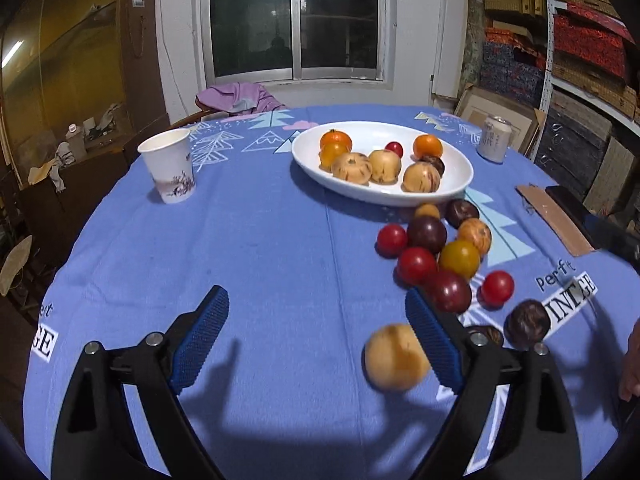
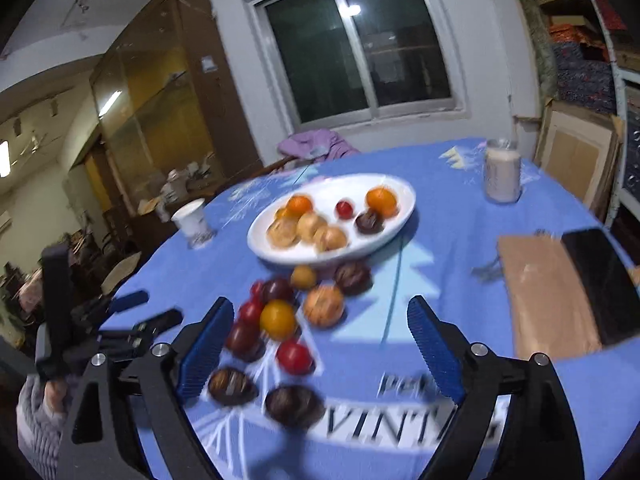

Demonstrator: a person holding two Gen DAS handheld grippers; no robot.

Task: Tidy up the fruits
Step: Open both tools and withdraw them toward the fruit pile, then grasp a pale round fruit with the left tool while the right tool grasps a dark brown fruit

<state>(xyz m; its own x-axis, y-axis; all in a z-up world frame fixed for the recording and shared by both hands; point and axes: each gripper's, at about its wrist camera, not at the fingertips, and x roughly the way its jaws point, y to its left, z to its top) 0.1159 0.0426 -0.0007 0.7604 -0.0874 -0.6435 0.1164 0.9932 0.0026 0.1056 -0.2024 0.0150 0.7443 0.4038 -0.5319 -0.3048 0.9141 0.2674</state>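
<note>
A white oval dish [image 1: 372, 132] [image 2: 400, 192] at the back of the blue tablecloth holds several orange, tan, red and dark fruits. Several loose fruits lie in front of it, among them a dark plum [image 1: 426, 234], a yellow one [image 1: 459, 258] [image 2: 277, 319] and a red one [image 1: 497, 288] [image 2: 294, 356]. My left gripper [image 1: 316, 294] [image 2: 158, 306] is open. A blurred tan fruit [image 1: 396, 356] sits by its right finger, apart from the left pad. My right gripper [image 2: 320, 303] is open above the loose fruits, gripping nothing.
A paper cup [image 1: 170, 168] stands at the left and a drink can [image 1: 494, 140] at the back right. A cardboard piece [image 2: 548, 292] and a black phone [image 2: 604, 280] lie near the right edge. A purple cloth [image 1: 240, 98] hangs on a chair behind.
</note>
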